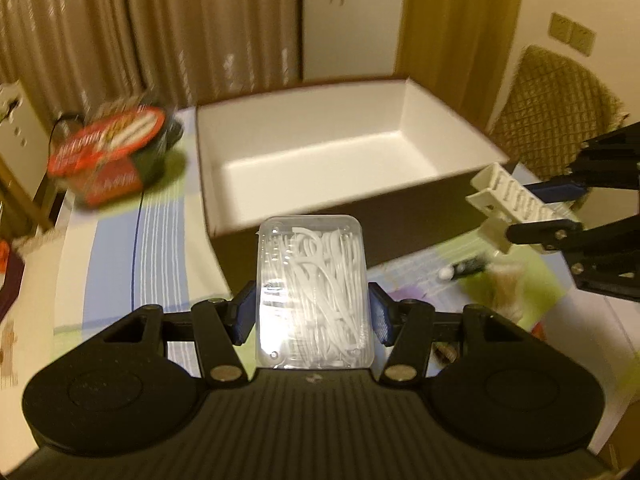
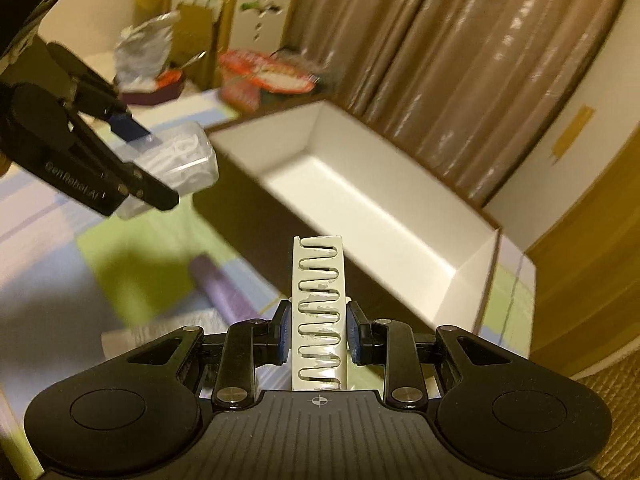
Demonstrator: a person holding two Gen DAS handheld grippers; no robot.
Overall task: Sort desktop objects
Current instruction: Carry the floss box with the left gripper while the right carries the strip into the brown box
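A clear case of white floss picks (image 1: 314, 292) is pinched between the blue pads of the left gripper (image 1: 314, 312), held above the patterned table (image 1: 160, 248) just short of the near wall of an open white-lined box (image 1: 320, 152). A cream strip of staples (image 2: 318, 312) is clamped in the right gripper (image 2: 318, 334), raised near the box's near right corner. The box interior appears bare, so room for both is judged ample. Both frames are blurred. A clash between the two grippers is judged possible, since they are close together at one rim; the slim strip could also twist out of its narrow grip. A purple tube (image 2: 220, 284) lies on the table below, and a red packet (image 1: 108, 148) sits by the box's left side
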